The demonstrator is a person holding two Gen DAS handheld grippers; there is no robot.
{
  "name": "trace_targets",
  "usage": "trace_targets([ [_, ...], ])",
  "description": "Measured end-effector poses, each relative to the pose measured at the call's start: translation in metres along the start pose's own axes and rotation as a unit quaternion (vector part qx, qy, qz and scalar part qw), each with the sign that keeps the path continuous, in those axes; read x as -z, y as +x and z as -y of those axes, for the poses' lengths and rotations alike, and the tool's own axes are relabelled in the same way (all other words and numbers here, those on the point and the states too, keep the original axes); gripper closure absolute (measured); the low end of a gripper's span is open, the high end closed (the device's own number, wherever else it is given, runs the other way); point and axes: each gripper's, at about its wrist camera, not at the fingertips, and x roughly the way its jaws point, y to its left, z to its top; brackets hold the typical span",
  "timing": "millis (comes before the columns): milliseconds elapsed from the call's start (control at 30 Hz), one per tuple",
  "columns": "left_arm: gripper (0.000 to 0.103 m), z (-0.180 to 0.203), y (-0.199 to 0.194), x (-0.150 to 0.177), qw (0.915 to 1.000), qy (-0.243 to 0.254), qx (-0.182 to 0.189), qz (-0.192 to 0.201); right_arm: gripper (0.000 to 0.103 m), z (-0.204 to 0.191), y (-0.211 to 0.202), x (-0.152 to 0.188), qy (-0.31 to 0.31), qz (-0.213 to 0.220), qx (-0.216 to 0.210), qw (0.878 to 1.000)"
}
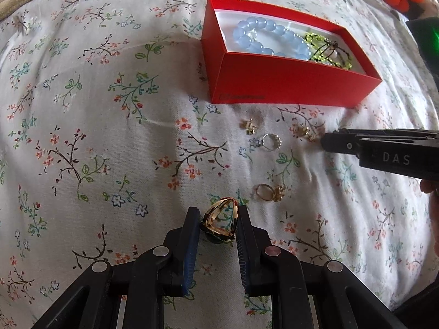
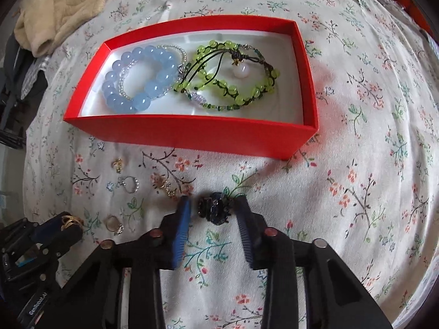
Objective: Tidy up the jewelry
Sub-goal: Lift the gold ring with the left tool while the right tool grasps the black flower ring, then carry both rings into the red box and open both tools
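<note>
Gold ring (image 1: 221, 219) clamped in left hand-held gripper (image 1: 218, 220); dark ring (image 2: 214, 209) between parted fingers of right hand-held gripper (image 2: 212, 208)

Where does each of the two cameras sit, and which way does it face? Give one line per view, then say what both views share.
Left wrist: sits behind the left claw, facing forward over the floral sheet toward the red box; its fingers grip a gold ring; the right claw enters from the right.
Right wrist: sits behind the right claw, facing the red box; a dark ornament lies between its fingers; the left claw shows lower left.
Shared: the box, the blue bead bracelet and loose rings.
</note>
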Motion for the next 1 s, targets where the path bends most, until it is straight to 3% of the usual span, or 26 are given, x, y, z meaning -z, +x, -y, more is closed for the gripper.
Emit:
trace_targets([
  [67, 0.083, 0.000, 0.000, 0.000, 1.0000, 0.000, 0.000, 0.001, 0.076, -0.001, 0.001, -0.001, -0.005, 0.002, 0.008, 1.000],
  [467, 0.083, -0.001, -0.003, 0.001, 0.9999, -0.008, -0.006, 0.005, 0.077, -0.002, -0.009, 0.010, -0.026, 0.008, 0.018, 0.999],
  [1000, 0.083, 0.001, -0.019, -0.011, 0.9991, -0.023, 0.002, 0.034, 0.077, 0.001, -0.051, 0.026, -0.049, 0.042, -0.002, 0.998],
])
